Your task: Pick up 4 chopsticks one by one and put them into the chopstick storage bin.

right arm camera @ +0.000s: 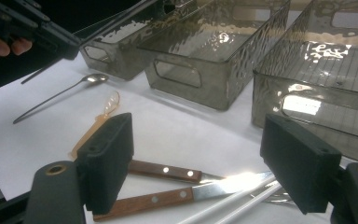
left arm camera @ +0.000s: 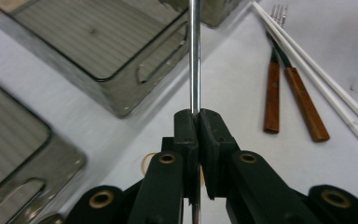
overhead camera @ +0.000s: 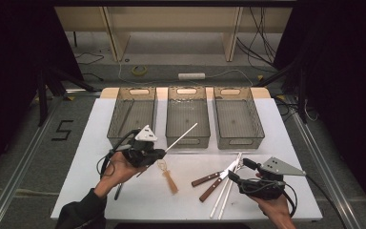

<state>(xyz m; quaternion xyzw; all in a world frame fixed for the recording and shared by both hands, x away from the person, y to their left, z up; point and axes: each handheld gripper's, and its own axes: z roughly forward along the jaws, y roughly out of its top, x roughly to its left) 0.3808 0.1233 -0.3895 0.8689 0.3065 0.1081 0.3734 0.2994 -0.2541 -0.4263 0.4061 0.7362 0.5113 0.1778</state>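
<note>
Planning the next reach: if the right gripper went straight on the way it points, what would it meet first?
Probably the two wooden-handled knives just ahead of the open right gripper; depth is unclear.

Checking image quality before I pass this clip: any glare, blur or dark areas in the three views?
High view: white table evenly lit, surroundings dark. Left gripper view: the thin metal rod is sharp, the near tongs soft. Right gripper view: glare on the knife blade and on the rippled walls of the bins.

3 smoked plastic bins [overhead camera: 132, 112] are counted in a row on the table. 2 wooden-handled utensils [overhead camera: 213, 184] and 2 white chopsticks [overhead camera: 225, 193] are seen, plus 1 metal spoon [right arm camera: 58, 97], 1 amber plastic spoon [overhead camera: 167, 175] and 1 metal rod [left arm camera: 194, 56].
</note>
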